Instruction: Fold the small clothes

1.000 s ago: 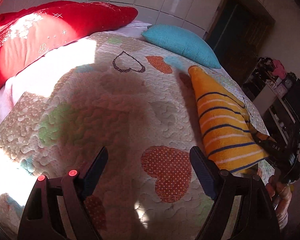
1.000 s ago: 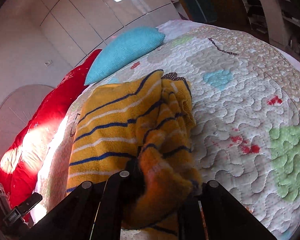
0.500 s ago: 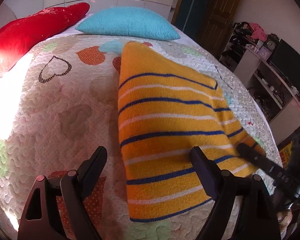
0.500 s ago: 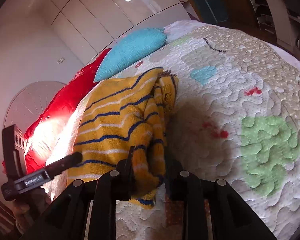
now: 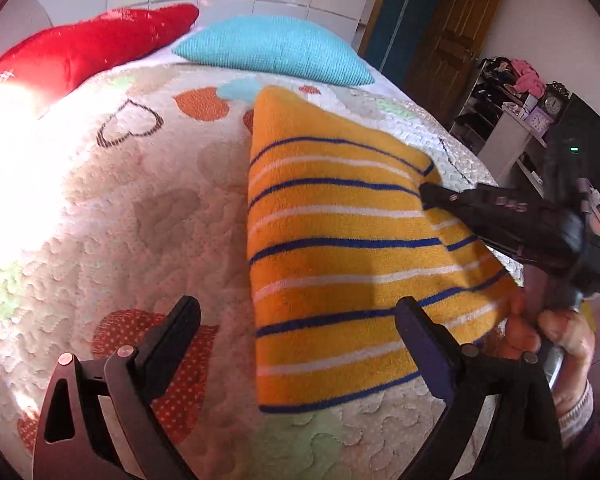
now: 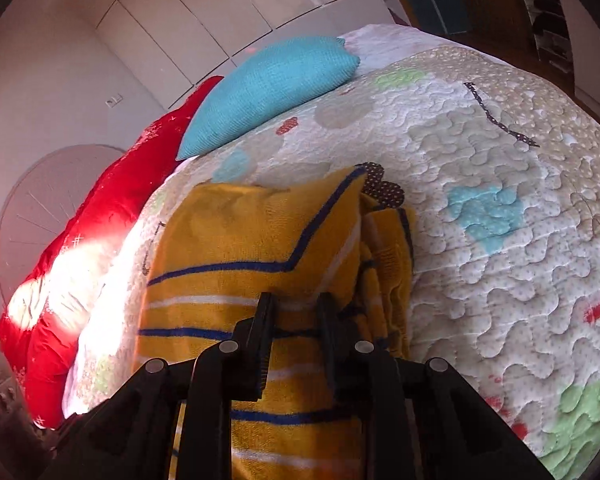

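Striped sweater (image 5: 340,248) now laid flatter, right gripper (image 6: 296,312) jaws nearly together, grip unclear, left gripper (image 5: 296,328) jaws apart.

A folded garment (image 5: 340,248) was laid on a quilted bedspread (image 5: 120,220), with two pillows (image 5: 272,50) (image 5: 92,46) set side by side behind it at the bed's head and shelving (image 5: 512,120) placed off its right side.

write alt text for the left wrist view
A folded yellow garment with blue and white stripes lies on a heart-patterned quilt, the right gripper over its far edge. The left gripper hovers open in front.
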